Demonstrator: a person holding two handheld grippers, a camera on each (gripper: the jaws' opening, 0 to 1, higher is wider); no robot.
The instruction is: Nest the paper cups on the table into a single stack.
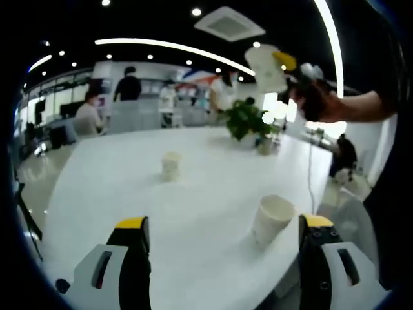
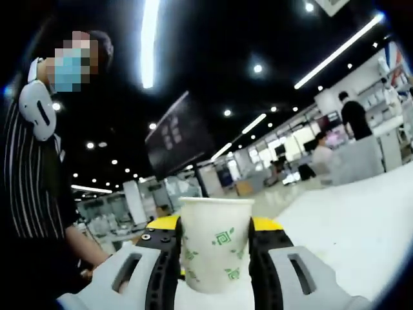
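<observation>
Right gripper is raised well above the table, jaws clamped on an upright leaf-printed paper cup. Left gripper hangs low over the table edge, jaws wide apart, nothing between them. Near cup stands tilted just ahead of its right jaw; far cup sits mid-table. Step: carrying the held cup. Next move likely calls for lowering it, mouth up, into a standing cup, aligned straight.

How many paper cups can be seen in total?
3. One cup stands at mid-table, one cup stands near the left gripper, and one cup is held raised between the fingers of the right gripper. Others may be out of view.
</observation>
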